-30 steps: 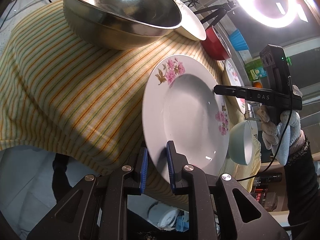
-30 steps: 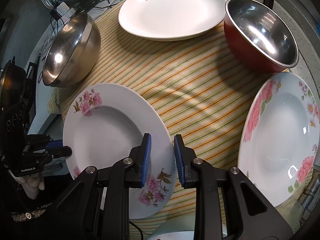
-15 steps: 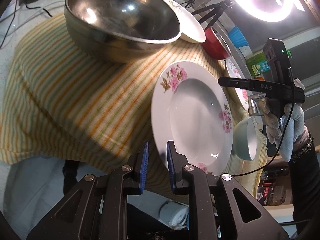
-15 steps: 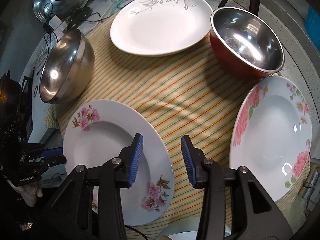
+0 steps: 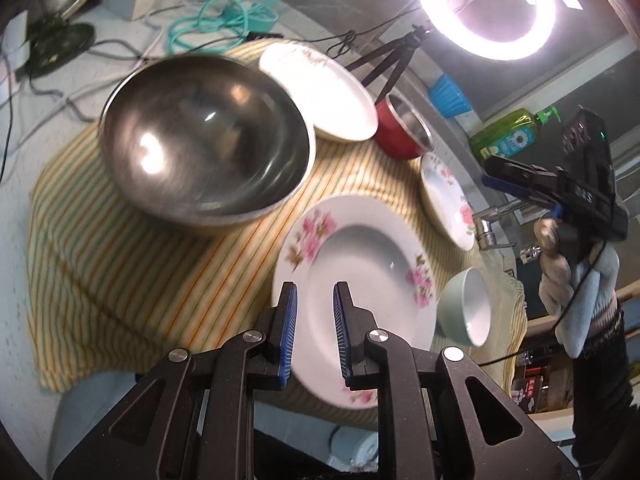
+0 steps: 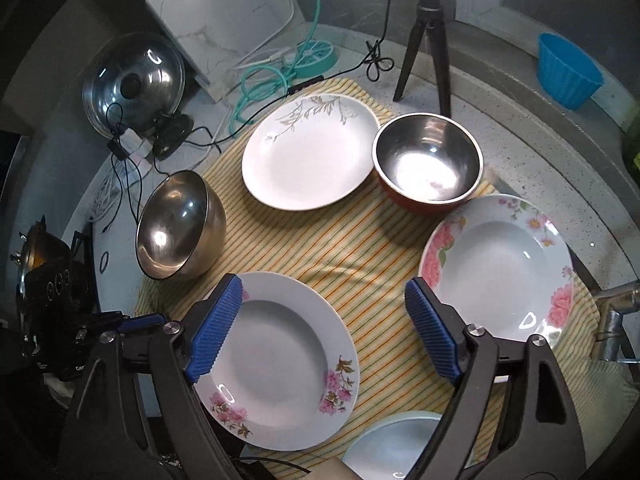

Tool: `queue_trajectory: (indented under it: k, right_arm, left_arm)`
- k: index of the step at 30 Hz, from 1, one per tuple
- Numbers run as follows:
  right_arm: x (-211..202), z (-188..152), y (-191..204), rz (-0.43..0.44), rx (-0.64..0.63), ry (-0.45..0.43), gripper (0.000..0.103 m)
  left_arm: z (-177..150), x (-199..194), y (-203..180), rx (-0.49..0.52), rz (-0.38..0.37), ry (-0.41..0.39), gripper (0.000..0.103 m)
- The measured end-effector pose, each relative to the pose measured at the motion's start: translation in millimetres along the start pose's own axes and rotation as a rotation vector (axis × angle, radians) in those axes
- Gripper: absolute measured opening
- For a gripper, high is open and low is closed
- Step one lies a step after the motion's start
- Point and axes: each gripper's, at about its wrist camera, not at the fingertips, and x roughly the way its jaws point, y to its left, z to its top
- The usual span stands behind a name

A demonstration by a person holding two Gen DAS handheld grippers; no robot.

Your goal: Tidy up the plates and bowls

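Nothing is yet seen stacked on the striped cloth (image 6: 312,248): the pink-flowered plate (image 6: 276,360) lies flat at its near edge, ungrasped, with the left gripper (image 5: 314,328) slightly parted and the right gripper (image 6: 320,332) spread wide, so all sorting is judged outstanding.

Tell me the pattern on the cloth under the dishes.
The cloth is pale yellow with thin orange and green stripes, clearest in the right wrist view.
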Motion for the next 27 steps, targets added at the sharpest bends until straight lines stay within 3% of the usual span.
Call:
queue_trajectory:
  k: [8,18,20,22,24,27]
  right_arm:
    - [-45.1,-27.3,-38.3,-0.166,0.018,-0.062,0.092]
    - [-73.0,-67.2,-123.5,-0.247,0.116,-0.100,0.091]
    - [-72.5,-69.7,-137.1,-0.238,0.131,-0.092,0.083]
    - [-68.5,-71.5,-152.9,-0.217,0.147,-0.082,0.068]
    - [-63.1,-70.9,-168.0,-0.179,0.171,-0.072,0.059]
    - [-51.8,-64.7,-181.5,-0.148,0.176,-0.054,0.050]
  left_arm:
    - [23.7,19.2,-35.8,0.062,-0.032,-0.009,0.023]
    - [37.9,57.2,-85.9,0.096,-0.066,-0.003,0.023]
    - [39.2,64.8,-97.6,0.100,-0.066,-0.007,0.023]
    - [41.1,72.3,-109.4,0.104,-0.071,-0.012,0.023]
    - [42.2,78.5,-119.1,0.114,-0.067,-0.021,0.023]
    - [45.9,90.8,-131.2,0.121,-0.065,-0.030,0.023]
